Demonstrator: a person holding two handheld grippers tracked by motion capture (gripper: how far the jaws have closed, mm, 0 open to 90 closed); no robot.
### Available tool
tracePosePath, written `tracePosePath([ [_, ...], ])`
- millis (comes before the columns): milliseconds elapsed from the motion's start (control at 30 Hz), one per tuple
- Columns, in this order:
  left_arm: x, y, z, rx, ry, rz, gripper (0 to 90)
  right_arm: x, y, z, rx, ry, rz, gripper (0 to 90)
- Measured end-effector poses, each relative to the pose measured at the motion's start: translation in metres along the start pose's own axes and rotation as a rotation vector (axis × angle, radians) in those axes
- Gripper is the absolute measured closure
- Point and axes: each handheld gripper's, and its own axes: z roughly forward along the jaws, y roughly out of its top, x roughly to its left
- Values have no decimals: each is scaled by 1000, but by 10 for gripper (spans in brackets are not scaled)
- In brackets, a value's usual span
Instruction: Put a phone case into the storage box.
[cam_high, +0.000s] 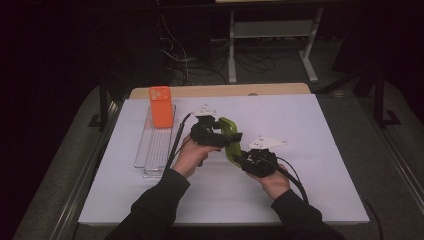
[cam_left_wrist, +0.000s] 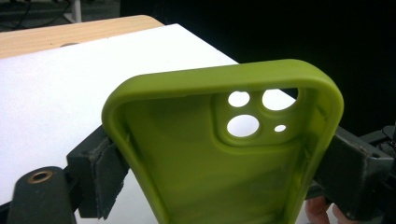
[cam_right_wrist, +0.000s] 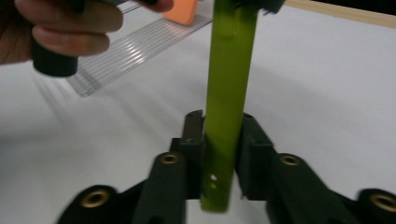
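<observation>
A green phone case (cam_high: 234, 147) is held in the air above the white table top, between my two grippers. My left gripper (cam_high: 227, 136) takes it from the left. In the left gripper view the case (cam_left_wrist: 210, 158) shows its hollow inside and camera holes, and the left gripper (cam_left_wrist: 224, 172) has a pad against each long side. My right gripper (cam_high: 239, 158) comes from the lower right. In the right gripper view the case (cam_right_wrist: 229, 70) stands edge-on and the right gripper (cam_right_wrist: 223, 135) pinches its thin lower end.
An orange phone case (cam_high: 161, 106) lies at the far end of a clear ribbed tray (cam_high: 155, 145) left of the hands. The white sheet (cam_high: 310, 130) covers the table, with a wooden strip (cam_high: 220, 91) at its far edge. Cables trail from both grippers.
</observation>
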Motion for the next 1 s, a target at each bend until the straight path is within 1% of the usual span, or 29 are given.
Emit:
tracePosePath([
  [33,1,1,-2,1,15,6,135,0,0,-1,9,3,-15,582],
  [67,4,3,-4,9,23,15,136,-1,0,-2,17,3,-27,531],
  [100,7,5,-7,14,37,16,136,-2,0,-4,30,5,-21,487],
  [133,9,6,-9,13,45,8,137,-4,-1,-6,39,8,-24,450],
  [200,14,12,-16,16,70,9,137,-9,-2,-12,53,2,-30,392],
  [267,18,17,-21,24,98,13,137,-14,-5,-18,71,-20,-36,346],
  [300,20,21,-25,29,109,13,137,-17,-6,-20,79,-21,-36,322],
  [333,22,24,-29,27,121,17,137,-21,-9,-23,77,-9,-30,285],
  [400,26,31,-37,30,148,36,137,-27,-14,-29,78,-7,-27,225],
  [433,28,34,-41,30,167,42,137,-29,-16,-32,84,-4,-22,181],
  [467,31,37,-44,31,178,44,137,-31,-19,-34,88,-12,-25,139],
  [533,38,44,-55,26,212,47,138,-34,-26,-38,102,-22,-10,103],
  [567,41,46,-59,23,222,47,137,-36,-30,-41,104,-28,-14,71],
  [600,45,49,-65,20,238,47,138,-37,-33,-42,104,-31,-16,19],
  [633,49,52,-70,16,252,50,138,-39,-37,-44,113,-35,-17,0],
  [667,52,54,-74,12,264,49,138,-40,-39,-47,122,-31,-13,0],
  [700,56,58,-79,-4,280,38,138,-41,-41,-48,126,-33,-12,0],
  [733,60,61,-84,-4,298,42,138,-42,-44,-51,128,-40,-18,0],
  [833,71,68,-97,-14,352,38,138,-43,-50,-54,136,-35,-20,0],
  [900,79,71,-106,-18,385,32,138,-43,-53,-56,154,-37,-24,0],
  [933,84,73,-111,-24,408,25,138,-43,-55,-56,154,-40,-27,0],
  [967,87,74,-114,-21,423,31,138,-44,-56,-57,160,-41,-30,0],
  [1000,93,75,-117,-25,445,23,138,-44,-57,-58,158,-42,-25,0],
])
